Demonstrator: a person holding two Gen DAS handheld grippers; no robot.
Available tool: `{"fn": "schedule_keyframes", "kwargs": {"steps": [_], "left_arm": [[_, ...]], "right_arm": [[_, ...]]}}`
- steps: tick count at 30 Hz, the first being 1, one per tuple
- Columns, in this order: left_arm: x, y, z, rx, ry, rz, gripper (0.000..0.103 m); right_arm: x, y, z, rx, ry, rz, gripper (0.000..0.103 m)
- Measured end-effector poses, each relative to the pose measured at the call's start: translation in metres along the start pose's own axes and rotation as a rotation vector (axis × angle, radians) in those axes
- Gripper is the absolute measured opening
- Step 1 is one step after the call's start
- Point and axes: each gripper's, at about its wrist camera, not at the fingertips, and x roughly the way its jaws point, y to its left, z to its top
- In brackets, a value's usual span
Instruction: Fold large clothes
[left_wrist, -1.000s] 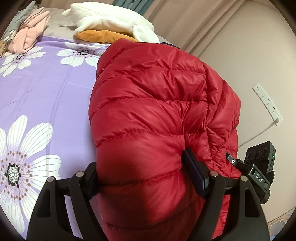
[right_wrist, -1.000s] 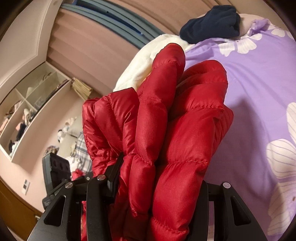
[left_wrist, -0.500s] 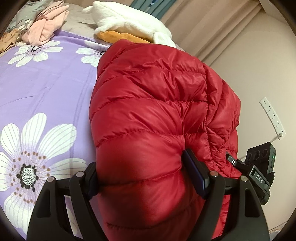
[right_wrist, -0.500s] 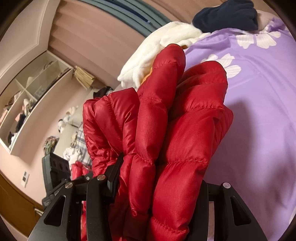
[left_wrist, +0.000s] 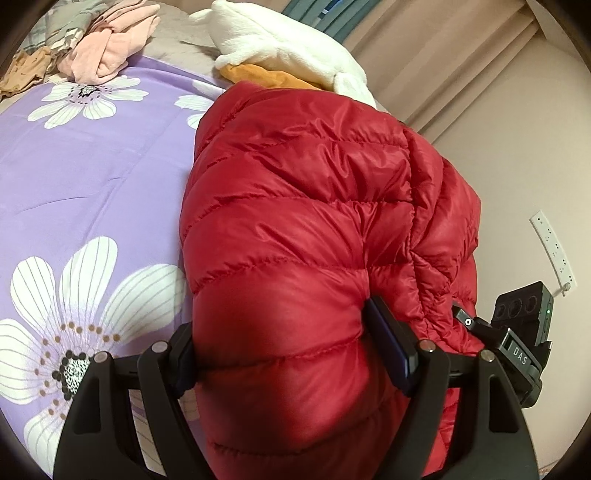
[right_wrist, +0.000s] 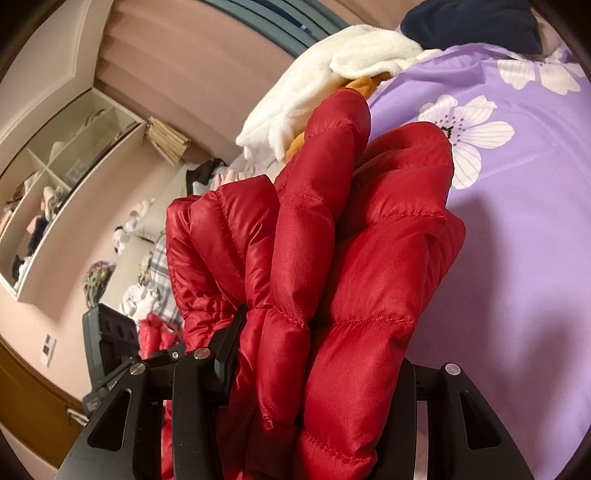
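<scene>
The red puffer jacket (left_wrist: 303, 229) is a glossy, quilted down garment, its padding stitched into fat horizontal tubes that catch the light. It is bunched rather than spread flat: in the left wrist view a broad, rounded panel bulges up over the purple flowered bedspread (left_wrist: 92, 177), with a creased section (possibly a sleeve or side panel) falling away on the right. In the right wrist view the jacket (right_wrist: 325, 258) is gathered into several upright folds pressed side by side, seams running across them.
</scene>
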Motion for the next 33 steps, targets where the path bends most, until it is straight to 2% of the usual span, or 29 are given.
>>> {"fn": "schedule_keyframes", "kwargs": {"steps": [18,33], "left_arm": [[0.024,0.035,0.033,-0.041,0.01,0.015,0.079],[0.037,0.048,0.043,-0.04,0.017,0.025,0.079]], "right_arm": [[0.007,0.006,0.001,0.0,0.024,-0.015,0.048],[0.016,0.009,-0.005,0.031,0.024,-0.033,0.049]]}}
